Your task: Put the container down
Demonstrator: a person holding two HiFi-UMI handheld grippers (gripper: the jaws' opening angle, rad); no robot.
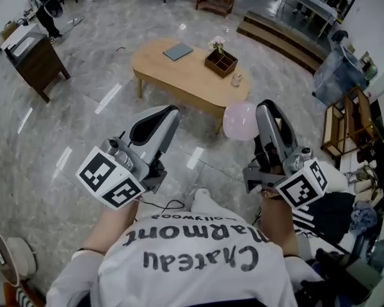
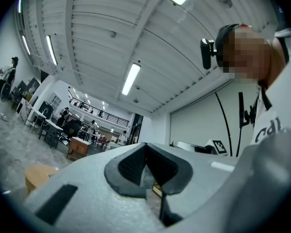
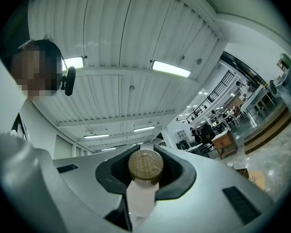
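The container is a pale, frosted jar (image 3: 141, 198) with a round cork lid (image 3: 146, 165). My right gripper (image 3: 145, 181) is shut on it, the pads pressing on its body just under the lid. In the head view the jar (image 1: 240, 121) shows as a pale pink round shape beside the tip of the right gripper (image 1: 267, 112), held in the air over the floor short of the wooden table (image 1: 173, 75). My left gripper (image 1: 161, 119) hangs level with it on the left. In its own view the left gripper (image 2: 146, 173) has its pads together and holds nothing.
On the oval table lie a grey book (image 1: 178, 51), a wooden box with flowers (image 1: 221, 62) and a small glass jar (image 1: 236, 79). A dark cabinet (image 1: 35, 59) stands at the left, a wooden shelf (image 1: 347, 125) at the right, steps (image 1: 281, 38) behind. A person (image 1: 41, 8) stands far off.
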